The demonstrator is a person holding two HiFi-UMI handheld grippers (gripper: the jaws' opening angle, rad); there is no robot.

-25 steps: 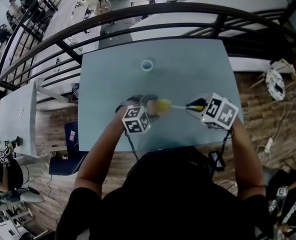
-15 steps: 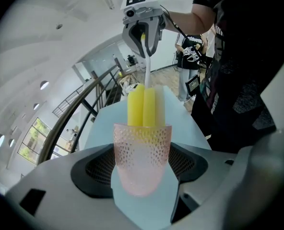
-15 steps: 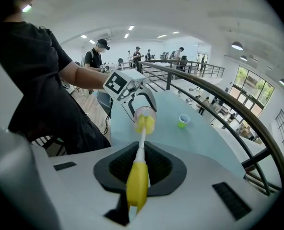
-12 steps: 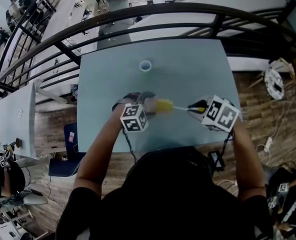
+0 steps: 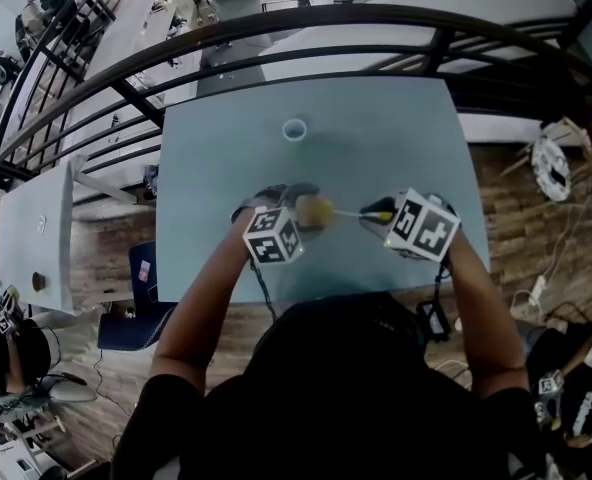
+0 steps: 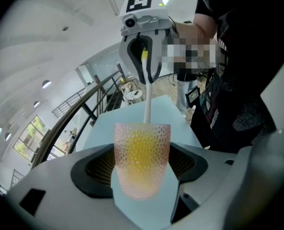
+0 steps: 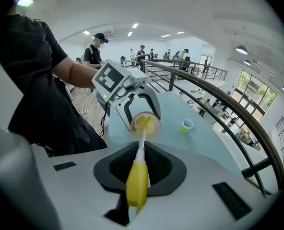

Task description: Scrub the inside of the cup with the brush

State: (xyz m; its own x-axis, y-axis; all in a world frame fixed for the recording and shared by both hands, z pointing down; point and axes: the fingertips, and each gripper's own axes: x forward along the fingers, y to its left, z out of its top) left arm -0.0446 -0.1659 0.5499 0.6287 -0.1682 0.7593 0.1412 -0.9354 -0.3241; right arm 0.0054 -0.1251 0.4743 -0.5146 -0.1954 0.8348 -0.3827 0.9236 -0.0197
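Note:
A translucent pink dimpled cup lies on its side between the jaws of my left gripper, which is shut on it. The cup's mouth faces my right gripper. That gripper is shut on the yellow handle of the brush. The brush's white stem runs into the cup, and its yellow head shows through the cup wall. In the head view both grippers hover over the near part of the pale blue table, with the cup between the left gripper and the right gripper.
A small green cup stands upright on the far middle of the table, also in the right gripper view. A dark railing curves behind the table's far edge. Wooden floor with cables lies to the right.
My right gripper has moved left toward the cup, and the brush's yellow head has gone deeper into it. The left gripper has hardly moved.

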